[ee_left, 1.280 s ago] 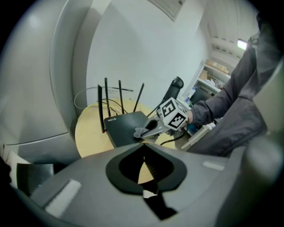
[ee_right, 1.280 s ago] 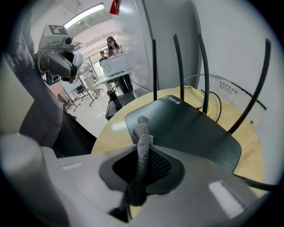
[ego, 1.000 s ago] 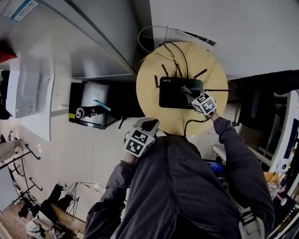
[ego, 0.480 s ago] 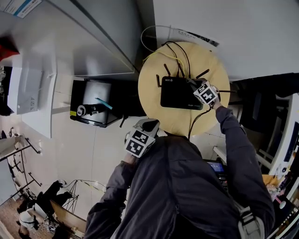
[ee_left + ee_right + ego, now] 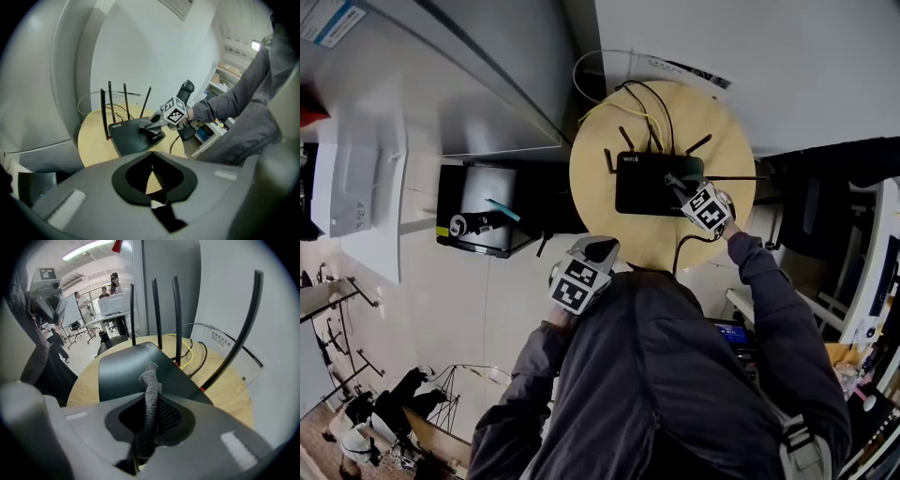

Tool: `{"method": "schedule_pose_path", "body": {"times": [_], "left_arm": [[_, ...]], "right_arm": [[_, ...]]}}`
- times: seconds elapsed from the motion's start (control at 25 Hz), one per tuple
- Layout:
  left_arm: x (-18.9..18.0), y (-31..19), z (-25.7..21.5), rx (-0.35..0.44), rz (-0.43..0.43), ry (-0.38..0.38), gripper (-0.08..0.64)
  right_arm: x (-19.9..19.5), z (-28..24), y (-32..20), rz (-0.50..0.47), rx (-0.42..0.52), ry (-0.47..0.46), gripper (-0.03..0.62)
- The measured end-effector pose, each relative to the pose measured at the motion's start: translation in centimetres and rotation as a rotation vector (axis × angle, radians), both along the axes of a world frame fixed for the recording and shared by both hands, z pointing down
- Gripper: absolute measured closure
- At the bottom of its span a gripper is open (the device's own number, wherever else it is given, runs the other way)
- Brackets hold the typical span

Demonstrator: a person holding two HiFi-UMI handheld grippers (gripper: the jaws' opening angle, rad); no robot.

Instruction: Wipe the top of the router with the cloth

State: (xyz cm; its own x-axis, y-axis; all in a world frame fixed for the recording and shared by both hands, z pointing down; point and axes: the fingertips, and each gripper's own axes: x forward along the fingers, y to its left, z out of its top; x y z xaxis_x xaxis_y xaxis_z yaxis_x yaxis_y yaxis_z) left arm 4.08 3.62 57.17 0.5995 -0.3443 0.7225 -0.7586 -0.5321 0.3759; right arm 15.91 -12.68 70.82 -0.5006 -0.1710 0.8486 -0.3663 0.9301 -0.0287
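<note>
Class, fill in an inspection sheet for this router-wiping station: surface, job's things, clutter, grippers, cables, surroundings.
Surface: round wooden table.
Job's things: black router lies flat, antennas up; grey cloth over its top.
Clutter: nothing seen on the table.
Grippers: right gripper shut on the cloth; left gripper shut, empty, off the table.
Cables: yellow and black cables behind the router.
Surroundings: black box on the floor; white wall.

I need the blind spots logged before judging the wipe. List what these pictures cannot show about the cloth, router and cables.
- Cloth against router top: head view, the right tool covers the contact; right gripper view, the tool's own body hides the cloth's lower part.
- Router's rear ports: head view, too small; right gripper view, facing away.
- Lower end of the black cable: head view, vanishes under the person's jacket.
</note>
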Motion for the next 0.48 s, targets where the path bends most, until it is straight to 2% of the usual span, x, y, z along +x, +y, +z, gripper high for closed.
{"method": "schedule_pose_path", "body": {"times": [0.48], "left_arm": [[0.5, -0.3, 0.1, -0.008, 0.025, 0.003, 0.56]], "right_arm": [[1.1, -0.1, 6.6, 0.006, -0.062, -0.026, 0.56]]}}
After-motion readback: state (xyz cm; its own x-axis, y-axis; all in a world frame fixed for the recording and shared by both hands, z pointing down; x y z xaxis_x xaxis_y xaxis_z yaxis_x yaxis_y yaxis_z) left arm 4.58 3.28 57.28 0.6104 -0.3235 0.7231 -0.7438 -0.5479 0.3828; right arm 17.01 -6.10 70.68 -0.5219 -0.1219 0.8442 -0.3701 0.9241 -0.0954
